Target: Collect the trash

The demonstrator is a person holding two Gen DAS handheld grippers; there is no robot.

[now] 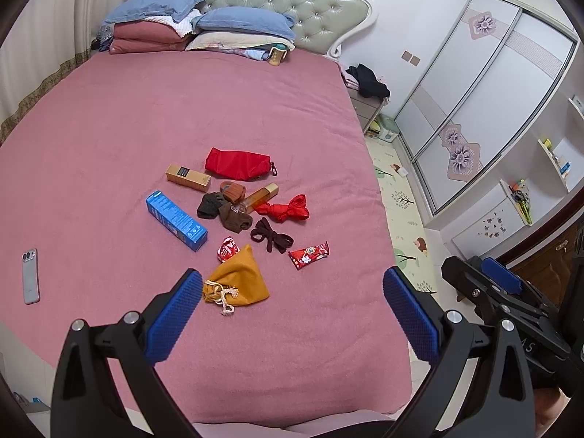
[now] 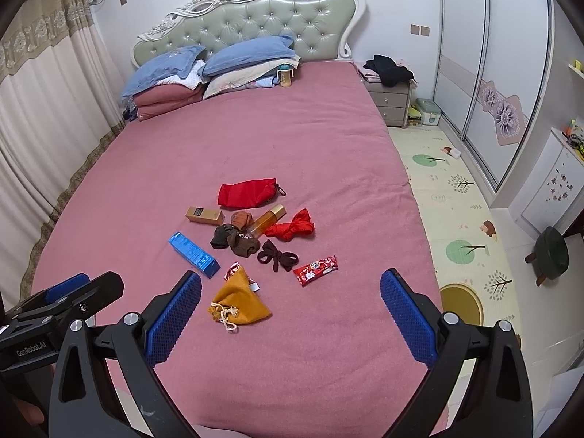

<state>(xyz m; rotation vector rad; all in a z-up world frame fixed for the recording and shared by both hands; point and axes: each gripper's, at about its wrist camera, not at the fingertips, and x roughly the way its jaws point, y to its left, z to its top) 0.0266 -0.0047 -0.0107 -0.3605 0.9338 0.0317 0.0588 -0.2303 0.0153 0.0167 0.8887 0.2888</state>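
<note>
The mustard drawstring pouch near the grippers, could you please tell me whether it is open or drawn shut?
Drawn shut: the mustard drawstring pouch has its neck gathered tight, with the cream cord knotted there.

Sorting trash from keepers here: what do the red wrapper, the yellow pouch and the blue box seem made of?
Red wrapper: looks like thin glossy plastic film, crinkled and printed.
Yellow pouch: matte woven or felt-like cloth, soft folds, pale cord drawstring.
Blue box: probably coated cardboard, sharp edges with a slight sheen.
</note>
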